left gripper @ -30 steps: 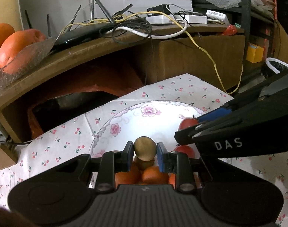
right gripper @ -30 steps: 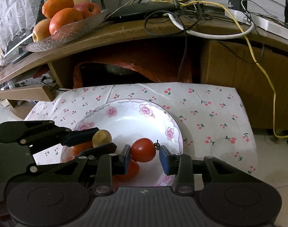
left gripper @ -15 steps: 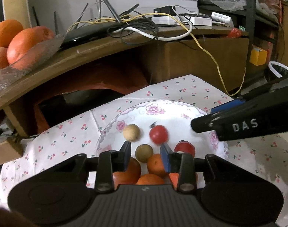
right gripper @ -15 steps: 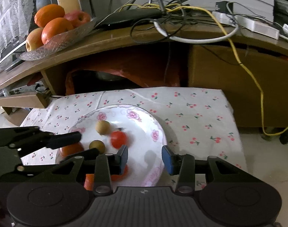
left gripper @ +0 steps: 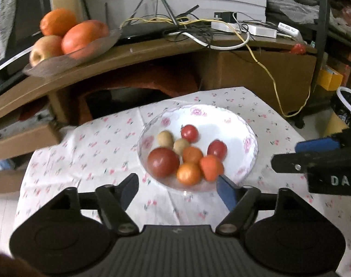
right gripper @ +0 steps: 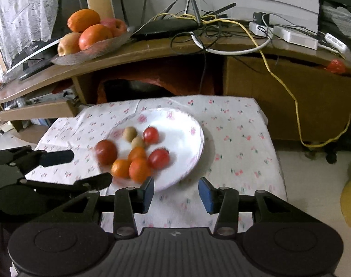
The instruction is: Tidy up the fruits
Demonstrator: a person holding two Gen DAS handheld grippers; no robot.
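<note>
Fruits (left gripper: 187,154) on plate (left gripper: 249,143) | both hand-held grippers (left gripper: 176,190) (right gripper: 176,190) spread, empty, short of plate

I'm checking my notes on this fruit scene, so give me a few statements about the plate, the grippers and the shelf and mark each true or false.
1. Both grippers are open and hold nothing. True: the left gripper and right gripper have their jaws apart and empty.
2. The white floral plate sits on a bare wooden table. False: it rests on a cherry-print tablecloth.
3. Two small tan round fruits lie on the plate. True.
4. The clear glass dish on the wooden shelf is empty. False: it holds oranges and apples.
5. The plate's fruits are all green. False: they are red, orange and tan.
</note>
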